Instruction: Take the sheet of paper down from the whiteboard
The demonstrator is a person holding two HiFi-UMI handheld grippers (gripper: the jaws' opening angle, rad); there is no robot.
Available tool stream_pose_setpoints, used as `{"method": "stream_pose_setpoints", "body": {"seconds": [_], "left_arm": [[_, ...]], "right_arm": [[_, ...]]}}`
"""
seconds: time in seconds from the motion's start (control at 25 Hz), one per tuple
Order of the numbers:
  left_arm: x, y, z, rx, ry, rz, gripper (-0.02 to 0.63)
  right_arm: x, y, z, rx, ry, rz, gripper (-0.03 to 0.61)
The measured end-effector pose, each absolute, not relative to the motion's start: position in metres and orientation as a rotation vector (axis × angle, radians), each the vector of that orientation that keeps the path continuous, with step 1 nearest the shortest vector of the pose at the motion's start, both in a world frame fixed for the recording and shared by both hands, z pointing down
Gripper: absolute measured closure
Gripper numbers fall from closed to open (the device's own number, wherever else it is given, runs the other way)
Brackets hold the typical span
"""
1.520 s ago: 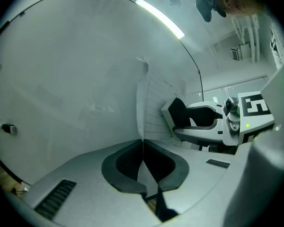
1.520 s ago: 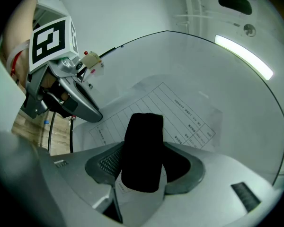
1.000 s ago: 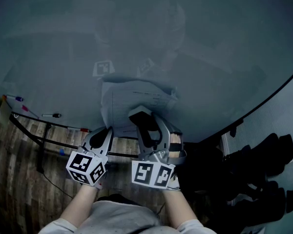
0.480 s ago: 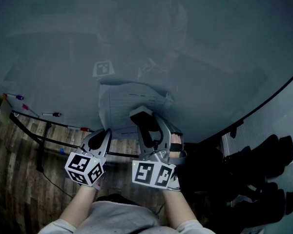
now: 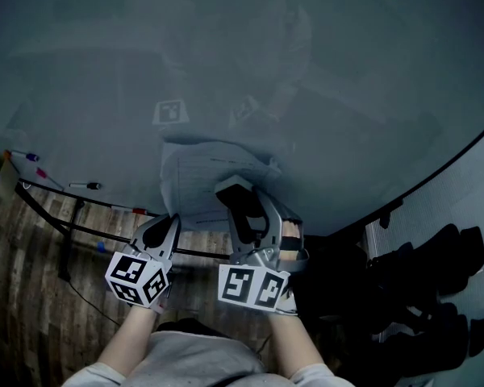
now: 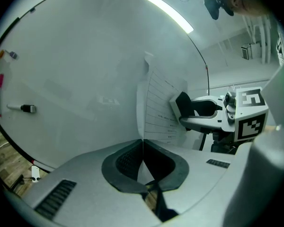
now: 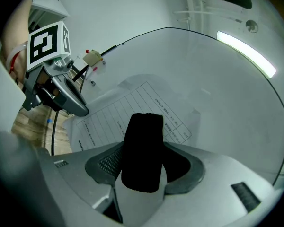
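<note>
Here both forearms reach forward from the lower edge of the head view, side by side, each holding its gripper up to the whiteboard (image 5: 226,55). The left gripper (image 5: 168,221) points up at the lower left edge of the sheet of paper (image 5: 202,176), marker cube toward the person. Its jaws are pressed together on that edge: in the left gripper view the sheet (image 6: 156,108) rises edge-on from the line where they meet (image 6: 142,144). The right gripper (image 5: 234,189) lies over the sheet's lower right part. In its own view one black pad (image 7: 142,150) stands broad in front of the printed sheet (image 7: 132,100). Seen from the side, its tips (image 6: 181,118) close at the sheet's edge, pinching it. The sheet bulges away from the board, creased along the top. A marker (image 5: 85,186) lies on the board's ledge, well to the left.
</note>
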State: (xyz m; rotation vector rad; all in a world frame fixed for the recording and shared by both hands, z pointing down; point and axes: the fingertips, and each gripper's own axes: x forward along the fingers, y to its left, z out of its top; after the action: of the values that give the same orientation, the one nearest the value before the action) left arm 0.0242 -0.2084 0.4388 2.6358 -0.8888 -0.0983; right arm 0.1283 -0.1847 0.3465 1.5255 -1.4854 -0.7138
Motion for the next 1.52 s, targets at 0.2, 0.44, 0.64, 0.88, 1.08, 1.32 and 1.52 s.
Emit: {"method": "stream_pose_setpoints", "body": {"seconds": [0.2,0.44,0.64,0.88,1.08,1.32,1.52], "left_arm": [[0.024,-0.207,0.442,2.625,-0.892,-0.086,0.597],[0.021,-0.206,0.448,2.611,-0.899,-0.075,0.597],[0.015,-0.205,0.454,2.594,-0.91,-0.066,0.597],[0.01,-0.205,0.46,2.583,-0.912,-0.056,0.597],[0.005,-0.207,0.467,2.565,-0.918,-0.049,0.597],[-0.003,-0.211,0.474,2.538,-0.932,-0.047,0.597],[-0.013,-0.216,0.478,2.527,-0.946,-0.049,0.597]], "right_arm": [[0.132,-0.184,0.345,1.529,-1.483,-0.706,0.328],[0.133,-0.182,0.348,1.527,-1.486,-0.695,0.328],[0.13,-0.18,0.349,1.523,-1.485,-0.694,0.328],[0.129,-0.18,0.351,1.523,-1.482,-0.686,0.328],[0.128,-0.18,0.352,1.524,-1.477,-0.68,0.328],[0.129,-0.181,0.354,1.526,-1.472,-0.671,0.328],[0.124,-0.184,0.357,1.524,-1.47,-0.666,0.328]]}}
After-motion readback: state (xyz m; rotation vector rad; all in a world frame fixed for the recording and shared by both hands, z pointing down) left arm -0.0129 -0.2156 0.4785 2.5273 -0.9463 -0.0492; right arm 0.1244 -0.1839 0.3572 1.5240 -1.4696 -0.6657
